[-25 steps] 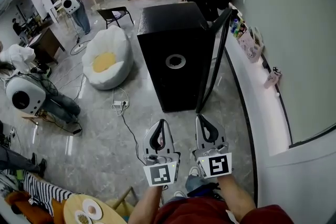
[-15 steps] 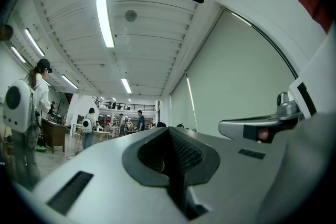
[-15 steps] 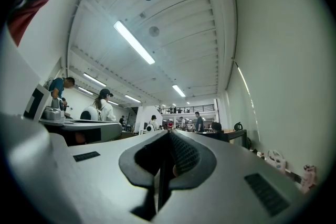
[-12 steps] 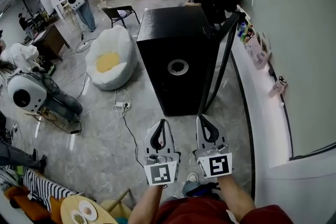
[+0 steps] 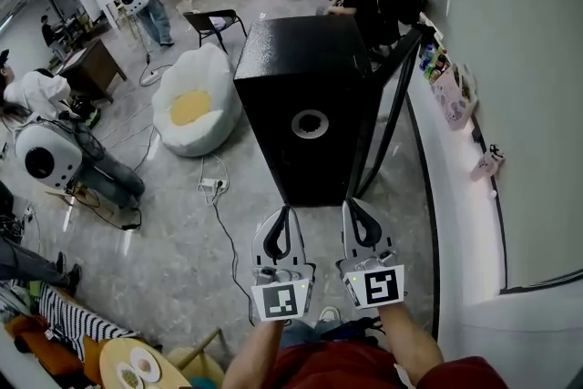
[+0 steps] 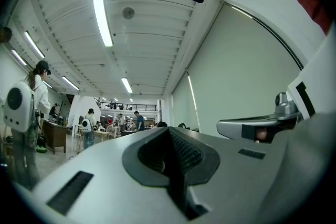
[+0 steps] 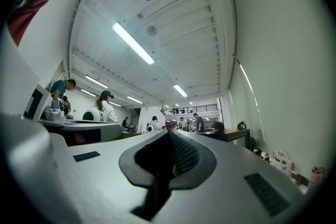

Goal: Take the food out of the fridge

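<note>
Pointing forward side by side, low in the head view: left tongs (image 5: 284, 214) and right tongs (image 5: 350, 207), both clenched — jaws pressed together, nothing between them. Well apart, ahead on the grey floor (image 5: 182, 232): tall black fridge (image 5: 301, 77), door (image 5: 387, 109) swung open at its right side. Hidden from this angle: food inside. Left of fridge — white beanbag (image 5: 189, 100) with yellow centre, power strip (image 5: 211, 185) near.

One black fridge (image 5: 305, 105); one egg-shaped beanbag (image 5: 189, 109); one folding chair (image 5: 211, 21); one white power strip (image 5: 214, 185); two claws, a left claw (image 5: 281, 219) and a right claw (image 5: 353, 212); two plates (image 5: 141, 363) on one round bench (image 5: 114, 353).
</note>
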A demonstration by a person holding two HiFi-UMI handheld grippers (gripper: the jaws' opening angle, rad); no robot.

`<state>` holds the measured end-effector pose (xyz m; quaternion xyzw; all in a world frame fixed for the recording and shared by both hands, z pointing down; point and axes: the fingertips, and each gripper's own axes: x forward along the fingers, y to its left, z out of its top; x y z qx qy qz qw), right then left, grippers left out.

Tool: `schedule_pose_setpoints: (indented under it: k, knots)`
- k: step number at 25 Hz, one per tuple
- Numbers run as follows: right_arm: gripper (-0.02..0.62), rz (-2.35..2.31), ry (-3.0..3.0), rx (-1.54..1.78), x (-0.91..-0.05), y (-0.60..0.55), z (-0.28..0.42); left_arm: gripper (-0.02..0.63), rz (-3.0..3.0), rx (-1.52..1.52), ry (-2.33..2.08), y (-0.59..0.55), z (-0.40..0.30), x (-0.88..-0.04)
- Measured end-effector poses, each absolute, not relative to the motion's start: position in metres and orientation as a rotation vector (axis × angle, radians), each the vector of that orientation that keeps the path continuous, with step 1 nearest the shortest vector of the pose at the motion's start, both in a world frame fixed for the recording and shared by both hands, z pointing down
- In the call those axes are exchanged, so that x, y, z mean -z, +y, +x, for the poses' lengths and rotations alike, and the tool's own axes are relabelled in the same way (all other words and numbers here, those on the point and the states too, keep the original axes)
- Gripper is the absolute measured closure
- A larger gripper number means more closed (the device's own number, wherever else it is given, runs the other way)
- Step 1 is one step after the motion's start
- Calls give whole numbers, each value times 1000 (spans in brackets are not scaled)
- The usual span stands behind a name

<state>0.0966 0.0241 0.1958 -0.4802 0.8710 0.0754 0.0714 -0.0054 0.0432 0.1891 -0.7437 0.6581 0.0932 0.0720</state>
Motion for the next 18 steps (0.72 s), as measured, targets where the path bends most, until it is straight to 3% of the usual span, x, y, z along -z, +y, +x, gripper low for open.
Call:
schedule_pose_setpoints:
  k: [5, 18]
  knots:
    - [574, -1439, 2627, -217, -200, 9, 97, 594, -2235, -181, 1958, 28, -3, -196]
    - [572, -1484, 2620, -225, -203, -34, 72, 594, -2293, -278, 1950, -15, -26, -202]
